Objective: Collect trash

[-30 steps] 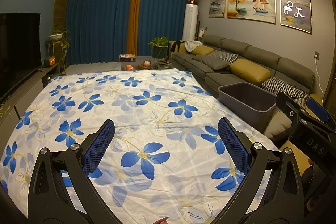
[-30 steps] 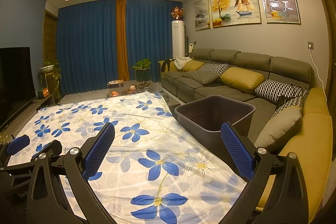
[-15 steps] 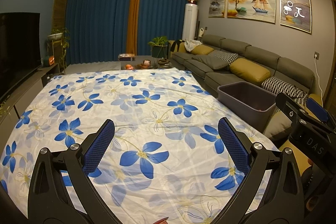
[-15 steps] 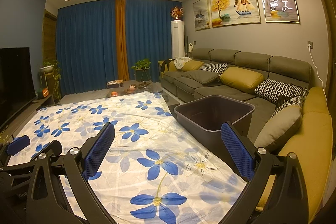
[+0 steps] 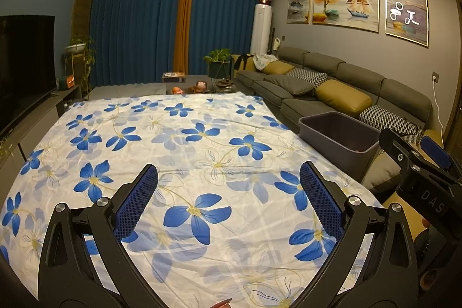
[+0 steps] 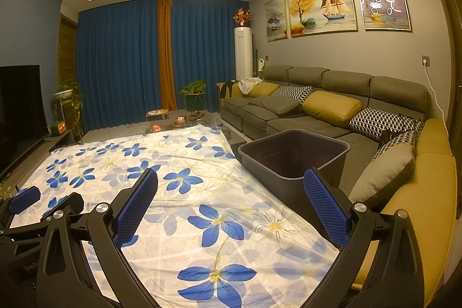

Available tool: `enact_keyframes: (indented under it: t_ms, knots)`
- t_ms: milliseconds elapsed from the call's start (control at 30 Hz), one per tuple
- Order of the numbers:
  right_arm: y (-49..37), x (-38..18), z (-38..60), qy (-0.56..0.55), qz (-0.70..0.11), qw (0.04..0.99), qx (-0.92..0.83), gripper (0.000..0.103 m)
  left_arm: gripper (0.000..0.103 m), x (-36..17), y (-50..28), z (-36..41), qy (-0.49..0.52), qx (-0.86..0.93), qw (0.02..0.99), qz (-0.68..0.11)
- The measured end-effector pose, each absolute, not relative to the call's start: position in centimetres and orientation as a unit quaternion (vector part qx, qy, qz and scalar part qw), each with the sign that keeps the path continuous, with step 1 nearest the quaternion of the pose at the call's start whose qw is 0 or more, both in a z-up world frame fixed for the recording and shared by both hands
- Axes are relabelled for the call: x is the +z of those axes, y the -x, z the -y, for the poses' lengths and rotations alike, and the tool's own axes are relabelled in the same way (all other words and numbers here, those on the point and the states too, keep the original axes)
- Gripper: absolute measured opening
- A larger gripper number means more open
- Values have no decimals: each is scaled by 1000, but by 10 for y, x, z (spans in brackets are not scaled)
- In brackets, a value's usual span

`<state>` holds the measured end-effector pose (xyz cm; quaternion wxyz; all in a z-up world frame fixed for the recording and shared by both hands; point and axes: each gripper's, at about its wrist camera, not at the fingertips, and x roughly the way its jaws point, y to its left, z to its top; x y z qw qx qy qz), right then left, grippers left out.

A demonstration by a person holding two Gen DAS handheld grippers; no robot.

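Observation:
A dark grey bin point(image 6: 294, 156) stands at the right edge of a table covered by a white cloth with blue flowers point(image 6: 173, 192); it also shows in the left wrist view point(image 5: 339, 134). My left gripper point(image 5: 228, 192) is open and empty above the near part of the cloth point(image 5: 173, 163). My right gripper point(image 6: 231, 192) is open and empty, near the bin's front left corner. No trash shows on the cloth. The right gripper's body shows at the right of the left wrist view point(image 5: 424, 178).
A grey sofa point(image 6: 317, 111) with yellow and patterned cushions runs along the right, close behind the bin. A TV point(image 5: 26, 59) and low cabinet stand on the left. A low table with small items point(image 5: 199, 85) and plants stand beyond the cloth's far edge.

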<state>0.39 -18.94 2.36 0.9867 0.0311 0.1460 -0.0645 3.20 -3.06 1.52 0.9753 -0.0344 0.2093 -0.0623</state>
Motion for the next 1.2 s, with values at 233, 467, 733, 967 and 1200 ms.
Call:
enact_keyframes:
  t_ms: [233, 467, 733, 967, 1200]
  knots:
    - [-4, 23, 190, -32, -147, 987, -64, 97, 97, 15, -32, 30, 34, -62, 975, -209]
    - [-3, 22, 189, -32, -147, 986, -65, 97, 97, 13, -31, 31, 34, -64, 975, -209]
    - [-2, 18, 189, -32, -147, 986, -67, 97, 97, 12, -32, 31, 35, -63, 975, -209]
    - [-1, 18, 188, -32, -148, 986, -67, 97, 97, 12, -31, 32, 35, -63, 975, -210]
    - [-1, 17, 188, -33, -148, 986, -67, 97, 97, 13, -32, 31, 36, -64, 975, -210]
